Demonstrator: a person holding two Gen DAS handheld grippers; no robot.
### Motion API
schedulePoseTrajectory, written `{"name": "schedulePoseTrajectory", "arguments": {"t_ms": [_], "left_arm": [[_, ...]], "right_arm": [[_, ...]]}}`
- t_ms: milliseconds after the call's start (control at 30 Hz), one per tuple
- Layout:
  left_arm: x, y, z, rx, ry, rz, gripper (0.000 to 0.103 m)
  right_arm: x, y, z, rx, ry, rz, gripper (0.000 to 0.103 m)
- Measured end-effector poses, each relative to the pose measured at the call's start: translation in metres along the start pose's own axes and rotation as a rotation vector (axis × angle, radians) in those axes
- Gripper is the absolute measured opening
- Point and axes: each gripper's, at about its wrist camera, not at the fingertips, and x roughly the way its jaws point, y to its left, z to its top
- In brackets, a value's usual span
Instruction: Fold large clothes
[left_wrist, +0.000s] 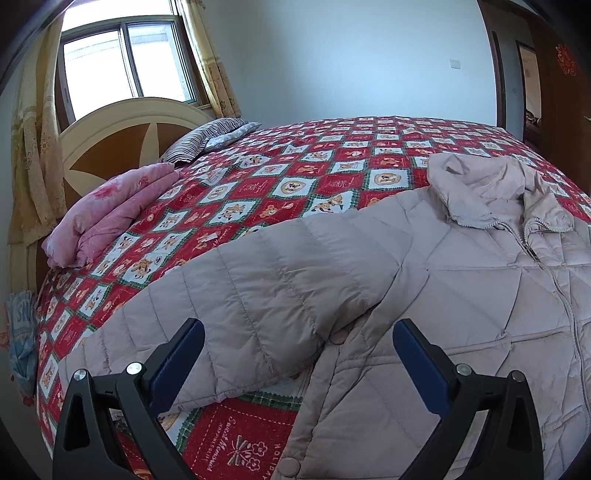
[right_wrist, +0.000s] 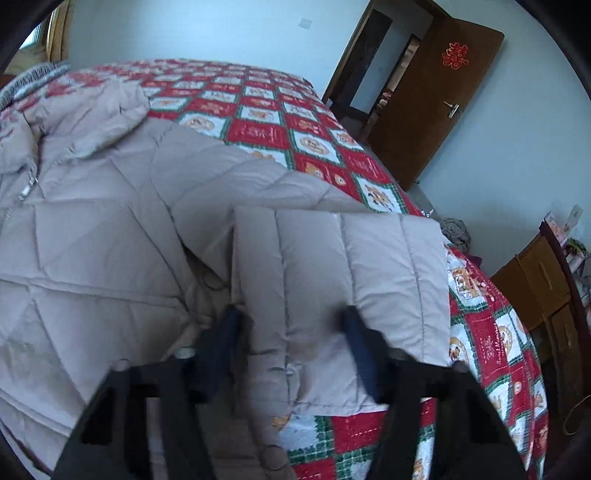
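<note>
Two handheld grippers work over a pale beige quilted down jacket (left_wrist: 461, 277) spread face-up, zip closed, on a bed covered by a red, white and green patchwork quilt (left_wrist: 295, 177) with bear motifs, its hood toward the far side and its hem toward the near edge. The left gripper (left_wrist: 297, 354) hovers just above the jacket's left sleeve (left_wrist: 258, 295), its black fingers (left_wrist: 192, 347) spread wide and released, nothing between them; that sleeve lies flat, angled out to the near left. The right gripper (right_wrist: 291, 339) is blurred with motion, its fingers (right_wrist: 356, 339) partly parted around the right sleeve (right_wrist: 340, 266), whose cuff end already looks doubled back on itself; whether the pads actually press the fabric cannot be told from the right wrist view. Judging by the layout, the step in hand is bringing the sleeves in over the chest. To do it well, each sleeve is best pinched near the cuff through both layers, lifted only enough to clear the puffy body, and laid straight across so the shoulder seam forms the crease. Slippery, air-filled padding may spring back, so pressing the fold flat before letting go seems wise. A folded pink floral blanket (left_wrist: 110, 218) and a striped pillow (left_wrist: 199, 144) sit well apart at the far left.
</note>
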Motion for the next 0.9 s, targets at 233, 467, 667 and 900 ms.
{"name": "schedulePoseTrajectory", "arguments": {"t_ms": [233,467,667,900], "left_arm": [[-0.006,0.009,0.007,-0.021,-0.023,0.001,0.102],[-0.014,0.021,0.012,-0.048,-0.038,0.009,0.102],[-0.016,0.037,0.011,-0.063,-0.043,0.027,0.102],[-0.008,0.055,0.007,-0.081,-0.030,0.056,0.102]], "right_arm": [[-0.056,-0.022,0.005,0.035,-0.120,0.031,0.006],[-0.152,0.026,0.029,-0.054,-0.321,0.151,0.006],[-0.191,0.095,0.036,-0.155,-0.403,0.275,0.006],[-0.175,0.176,0.025,-0.250,-0.374,0.398,0.006]]}}
